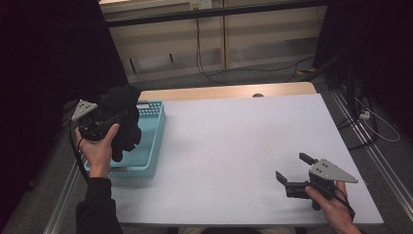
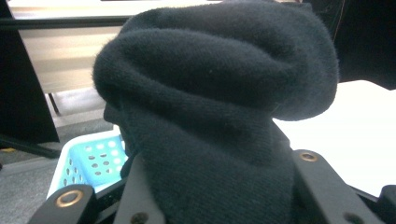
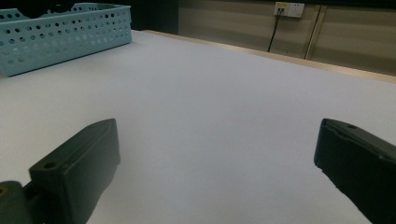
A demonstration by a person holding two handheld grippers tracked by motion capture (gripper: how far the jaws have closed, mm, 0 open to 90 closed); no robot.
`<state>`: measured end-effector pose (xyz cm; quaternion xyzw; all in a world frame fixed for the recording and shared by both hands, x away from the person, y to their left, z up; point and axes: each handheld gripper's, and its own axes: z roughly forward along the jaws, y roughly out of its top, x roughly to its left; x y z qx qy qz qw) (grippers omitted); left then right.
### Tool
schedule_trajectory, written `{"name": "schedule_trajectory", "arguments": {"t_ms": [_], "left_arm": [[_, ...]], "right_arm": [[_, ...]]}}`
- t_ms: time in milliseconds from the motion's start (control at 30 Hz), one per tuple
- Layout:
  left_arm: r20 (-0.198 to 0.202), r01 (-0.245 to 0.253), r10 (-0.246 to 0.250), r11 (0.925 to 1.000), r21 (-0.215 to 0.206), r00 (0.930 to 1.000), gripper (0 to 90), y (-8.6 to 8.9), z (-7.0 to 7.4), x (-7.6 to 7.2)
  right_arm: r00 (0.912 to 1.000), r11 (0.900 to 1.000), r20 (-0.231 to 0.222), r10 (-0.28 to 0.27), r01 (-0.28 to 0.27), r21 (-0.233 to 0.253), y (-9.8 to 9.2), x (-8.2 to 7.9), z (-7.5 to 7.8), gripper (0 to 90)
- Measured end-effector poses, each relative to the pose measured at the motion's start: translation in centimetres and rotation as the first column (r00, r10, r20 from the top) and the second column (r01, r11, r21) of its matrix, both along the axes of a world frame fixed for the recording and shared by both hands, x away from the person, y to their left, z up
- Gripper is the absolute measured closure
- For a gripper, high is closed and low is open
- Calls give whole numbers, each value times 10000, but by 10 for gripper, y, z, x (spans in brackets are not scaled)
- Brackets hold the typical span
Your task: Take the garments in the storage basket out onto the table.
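A black knitted garment (image 1: pixel 124 119) hangs bunched above the light blue perforated basket (image 1: pixel 155 141) at the table's left edge. My left gripper (image 1: pixel 109 117) is shut on it and holds it up over the basket. In the left gripper view the black knitted garment (image 2: pixel 215 107) bulges out between the jaws, with the basket (image 2: pixel 88 161) below at the left. My right gripper (image 1: pixel 294 168) rests near the front right of the white table (image 1: pixel 234 146), open, with nothing between its jaws. Seen from the right gripper view, the basket (image 3: pixel 60 35) stands far off at the upper left.
Behind the white table top runs a wooden strip (image 1: pixel 229 91). Cables (image 1: pixel 204 68) lie on the floor beyond it, and a wall socket (image 3: pixel 288 8) sits on the far wall. Dark curtains (image 1: pixel 44 73) stand at the left and right.
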<state>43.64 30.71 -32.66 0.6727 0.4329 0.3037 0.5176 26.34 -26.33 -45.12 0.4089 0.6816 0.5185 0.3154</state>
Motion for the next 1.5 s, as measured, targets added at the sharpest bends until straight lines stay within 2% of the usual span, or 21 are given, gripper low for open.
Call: {"name": "schedule_trajectory", "arguments": {"t_ms": [200, 367, 533, 633, 700, 767, 833, 900, 1200, 1333, 1500], "left_arm": [[254, 144, -139, 9997, -187, 9996, 635, 4, 6, -5], [271, 137, -131, 9997, -220, 9995, 636, 4, 12, -8], [433, 340, -329, 9991, -246, 9985, 636, 2, 20, -12], [428, 176, -165, 9995, -261, 9989, 635, -2, 26, -16], [566, 384, -360, 9984, -420, 9977, 636, -3, 30, -20], [676, 428, -409, 9987, -263, 9969, 636, -7, 35, -23], [760, 626, -589, 9969, -476, 9954, 635, -10, 39, -26], [780, 742, -702, 9960, -496, 9945, 636, -13, 42, -28], [948, 1445, -1380, 9873, -660, 9859, 634, -26, 49, -34], [937, 1751, -1692, 9828, -588, 9811, 634, -36, 50, -35], [1066, 2135, -2099, 9766, -238, 9719, 633, -53, 50, -37]], "right_arm": [[10000, 10000, -24, 16, -16, -2, 0, 0, 0, 0], [10000, 10000, -17, 17, -17, 10, 0, 0, 0, 0], [10000, 10000, -25, 14, -14, 4, 0, 0, 0, 0], [10000, 10000, -24, 7, -7, -1, 0, 1, 0, 0], [10000, 10000, -25, 13, -13, -10, 0, 0, 0, 0], [10000, 10000, -20, 1, -1, -20, 0, 0, 0, 0], [10000, 10000, -21, 4, -4, -23, 0, 0, 0, 0], [10000, 10000, -10, -8, 8, -34, 0, 0, 0, 0], [10000, 10000, -9, 12, -12, -41, 0, 0, 0, 0], [10000, 10000, -9, 16, -16, -34, 0, 0, 0, 0], [10000, 10000, -17, 28, -28, -27, 1, 0, 0, 0]]}}
